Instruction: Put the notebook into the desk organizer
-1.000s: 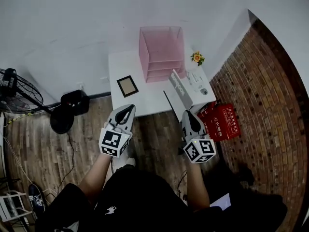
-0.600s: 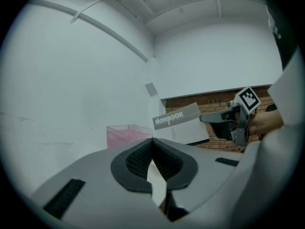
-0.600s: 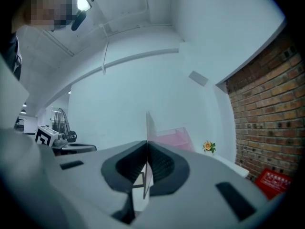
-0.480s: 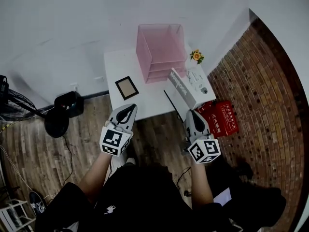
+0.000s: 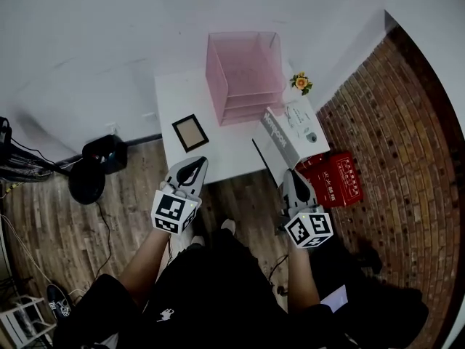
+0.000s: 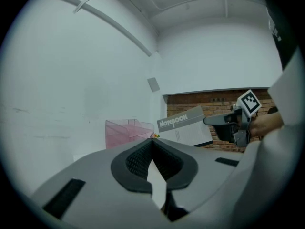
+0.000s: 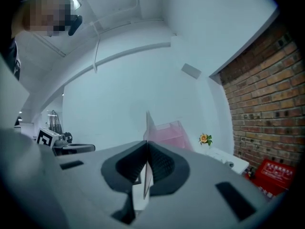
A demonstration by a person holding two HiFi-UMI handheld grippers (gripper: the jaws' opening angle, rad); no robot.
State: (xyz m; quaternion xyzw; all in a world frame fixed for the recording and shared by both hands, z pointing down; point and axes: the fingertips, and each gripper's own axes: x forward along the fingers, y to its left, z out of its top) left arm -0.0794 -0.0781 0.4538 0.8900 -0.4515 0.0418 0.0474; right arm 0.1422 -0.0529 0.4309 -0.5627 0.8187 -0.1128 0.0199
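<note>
Table (image 5: 174, 97): white, set against a white wall, with a brick wall along its right side.
Organizer (image 5: 243, 71): pink and see-through, with stacked shelves. It stands at the table's back edge, right of the middle, with the open side facing the front edge.
Notebook (image 5: 278, 138): grey cover with white lettering. It is held on edge in the air over the table's front right corner, in front of the organizer and apart from it. Whether it touches the table cannot be told.
Red box (image 5: 336, 182): on the floor by the table's front right corner, near the brick wall.
Right gripper (image 5: 288, 173): off the front right corner, fingers pinched on the notebook's near edge. Its own view shows the thin edge running up between the pads.
Left gripper (image 5: 196, 162): just off the table's front edge, left of the middle, fingers pressed together with nothing between them.
Frame (image 5: 190, 132): small and dark-rimmed, lying flat near the front edge, left of the notebook.
Flower (image 5: 300, 83): yellow, at the back right corner beside the organizer.
</note>
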